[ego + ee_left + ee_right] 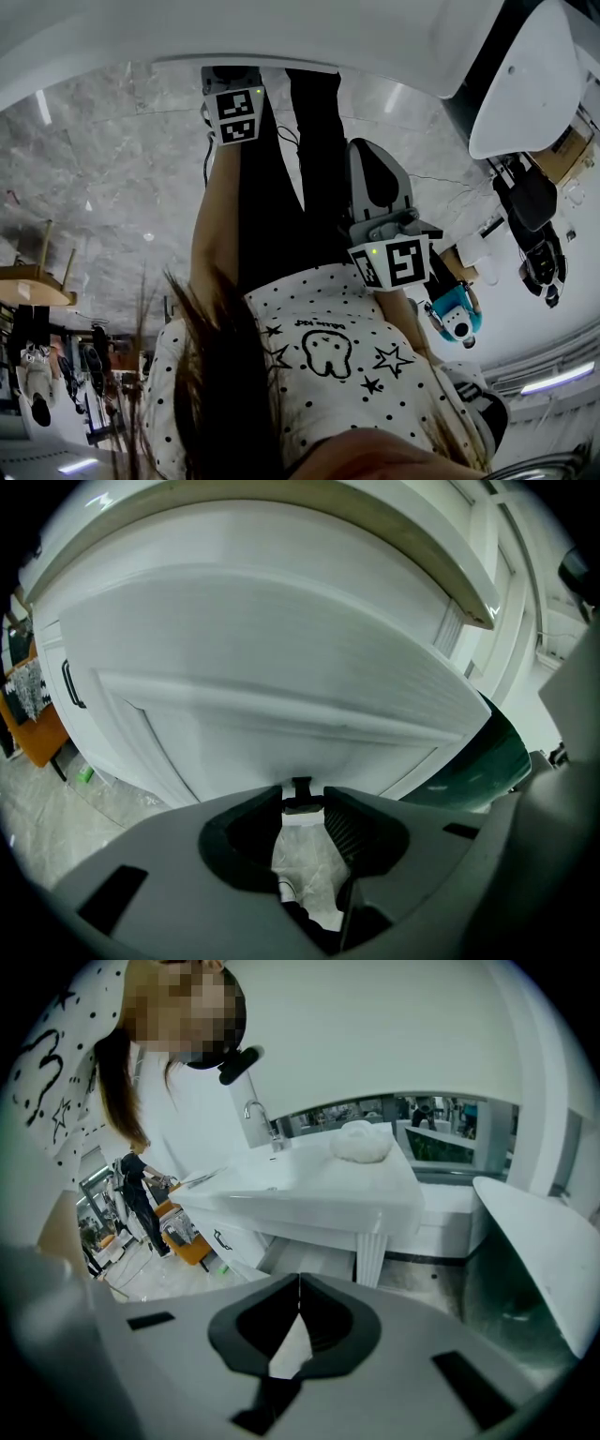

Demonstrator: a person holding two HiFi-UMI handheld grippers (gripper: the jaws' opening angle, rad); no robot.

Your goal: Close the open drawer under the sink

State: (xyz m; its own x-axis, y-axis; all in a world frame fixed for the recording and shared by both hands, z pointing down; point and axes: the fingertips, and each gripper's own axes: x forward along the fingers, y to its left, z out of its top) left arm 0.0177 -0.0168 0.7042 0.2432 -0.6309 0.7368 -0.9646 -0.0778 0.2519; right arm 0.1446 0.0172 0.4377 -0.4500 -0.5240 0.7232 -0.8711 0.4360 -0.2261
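Observation:
My left gripper (303, 797) is pressed close to a white panelled drawer front (281, 677) under a curved white counter edge (375, 527). Its jaws stand narrowly apart, closed on a small black drawer handle (301, 787) at their tips. My right gripper (299, 1281) is shut and empty, held back from the white sink cabinet (309, 1194). In the right gripper view a white drawer (295, 1258) stands pulled out below the counter. In the head view the left marker cube (234, 114) is up by a white edge, and the right marker cube (392, 262) is by my shirt.
A faucet (270, 1127) and a white cloth (362, 1142) sit on the counter. A second black handle (71, 682) shows on the neighbouring cabinet door. A white rounded fixture (553, 1251) stands at the right. An orange stool (187, 1246) and the marble floor (112, 178) lie to the left.

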